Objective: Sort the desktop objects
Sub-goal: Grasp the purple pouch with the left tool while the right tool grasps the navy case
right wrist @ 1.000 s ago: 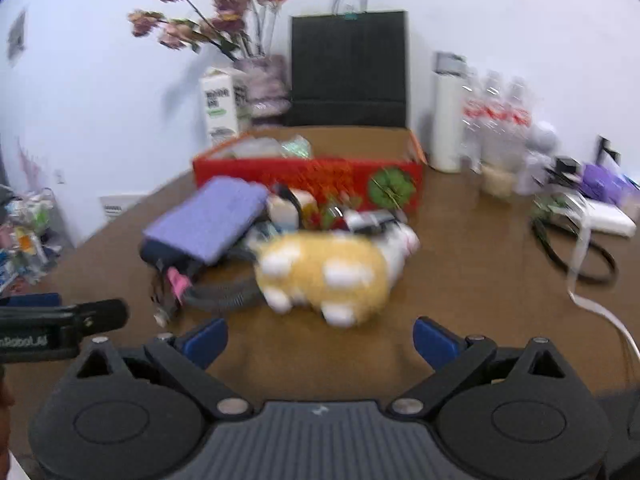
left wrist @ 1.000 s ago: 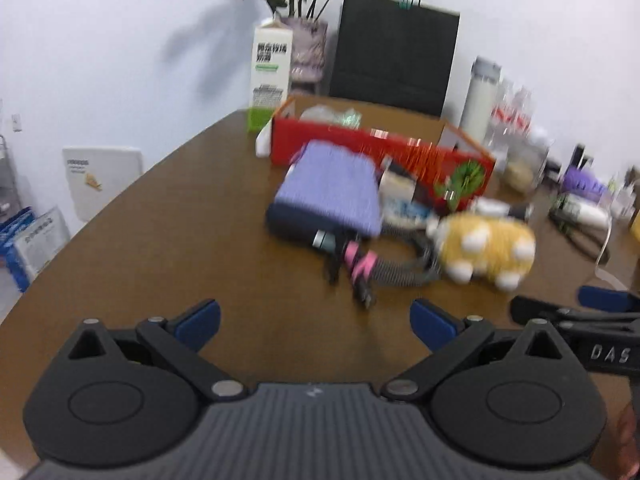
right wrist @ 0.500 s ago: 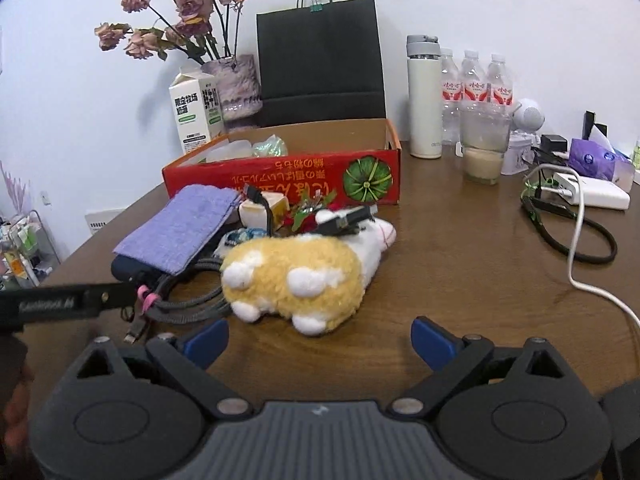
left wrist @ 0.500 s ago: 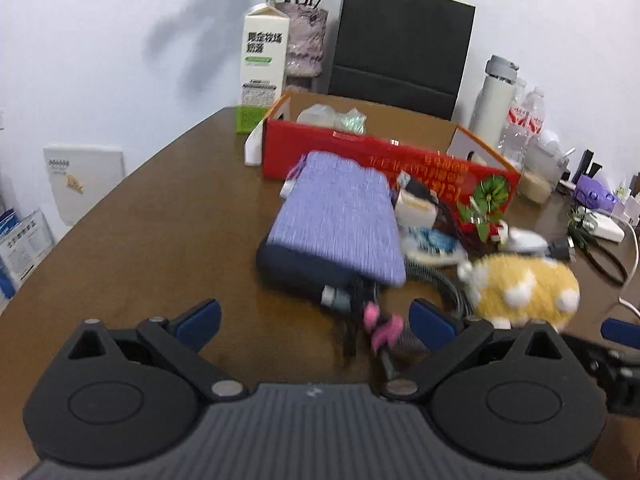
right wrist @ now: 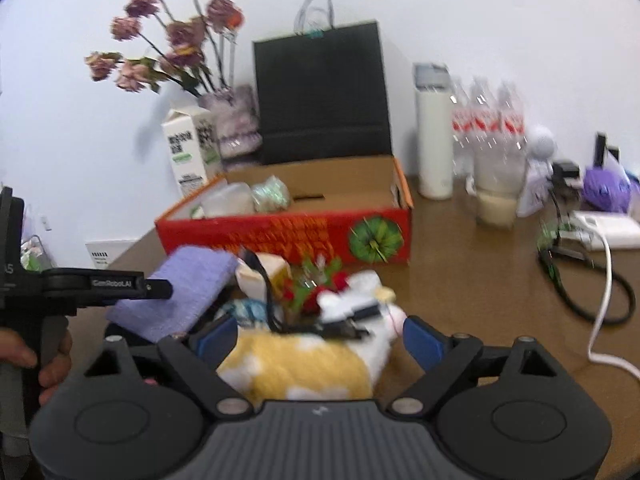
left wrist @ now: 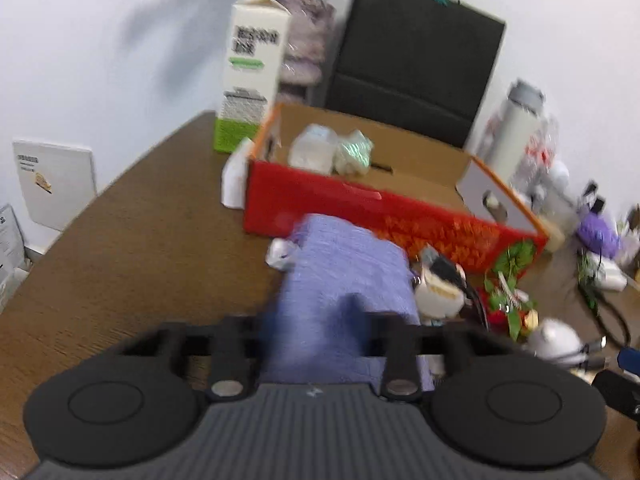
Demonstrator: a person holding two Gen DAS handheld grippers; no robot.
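A purple cloth (left wrist: 344, 264) lies on a dark item in front of the red cardboard box (left wrist: 360, 208). My left gripper (left wrist: 316, 316) is shut on the cloth's near end, its fingers blurred; one left finger (right wrist: 160, 288) shows from the side over the cloth (right wrist: 188, 288). A yellow and white plush toy (right wrist: 296, 364) lies between the fingers of my right gripper (right wrist: 320, 338), whose jaws are closing with the blue pads beside the toy. Cables, a small cup (right wrist: 264, 276) and red and green decorations (right wrist: 316, 284) crowd the pile. The box (right wrist: 280, 232) holds two wrapped packets.
Behind the box stand a milk carton (right wrist: 188, 156), a vase of dried flowers (right wrist: 236, 120), a black paper bag (right wrist: 320, 92), a white flask (right wrist: 434, 132) and water bottles (right wrist: 488, 128). A white cable (right wrist: 604, 292) and black cords lie at the right. A hand (right wrist: 52, 364) holds the left gripper.
My left gripper moved forward over the purple cloth and its jaws shut. My right gripper came closer to the plush toy, which now sits between its narrowing fingers.
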